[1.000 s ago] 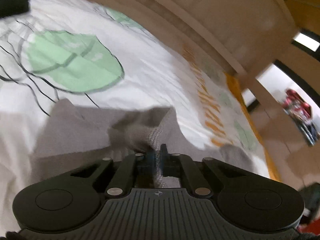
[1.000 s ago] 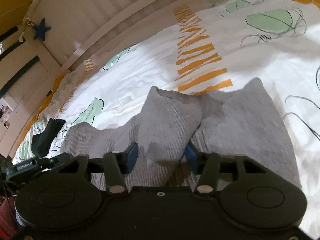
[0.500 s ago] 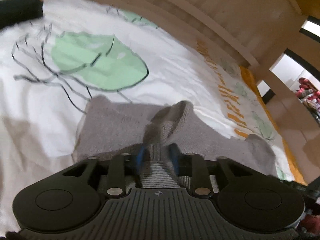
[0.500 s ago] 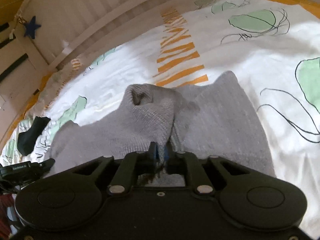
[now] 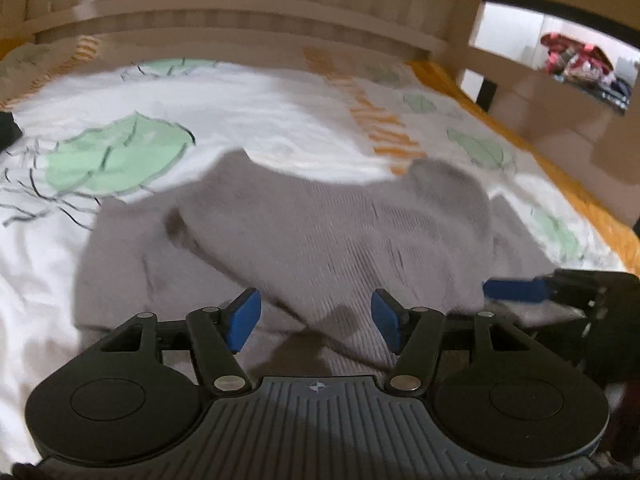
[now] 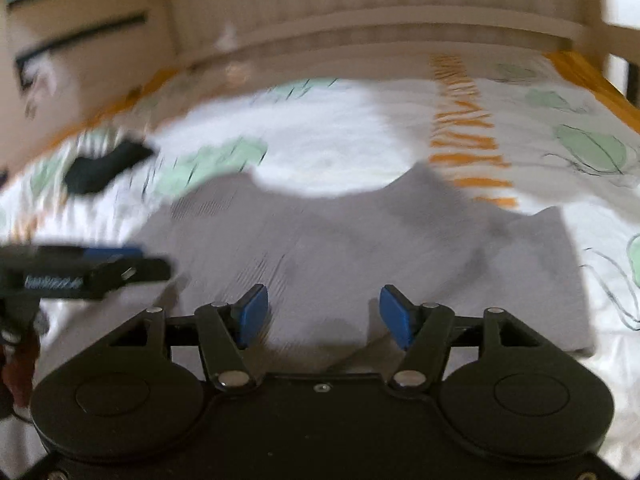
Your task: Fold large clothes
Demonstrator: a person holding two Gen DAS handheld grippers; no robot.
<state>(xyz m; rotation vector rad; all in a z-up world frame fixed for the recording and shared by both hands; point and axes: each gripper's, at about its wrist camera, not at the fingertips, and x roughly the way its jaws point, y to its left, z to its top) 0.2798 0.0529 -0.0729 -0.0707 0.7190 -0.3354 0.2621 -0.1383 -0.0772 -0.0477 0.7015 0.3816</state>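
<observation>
Item: grey ribbed knit sweater (image 5: 328, 240), frame centre, lying part-folded on leaf-printed white bedsheet (image 5: 260, 112). Your left gripper (image 5: 316, 318) and right gripper (image 6: 323, 316): jaws spread, holding nothing, likely free to regrasp.

Both wrist views look low and close across the bed (image 5: 280, 96) toward its headboard (image 6: 380, 20), sharing the grey sweater (image 5: 320, 232) and each other's gripper.

Sweater (image 5: 320, 240) on bedspread (image 5: 260, 120), headboard (image 5: 240, 12) behind, dark garment (image 6: 104, 168) far left
</observation>
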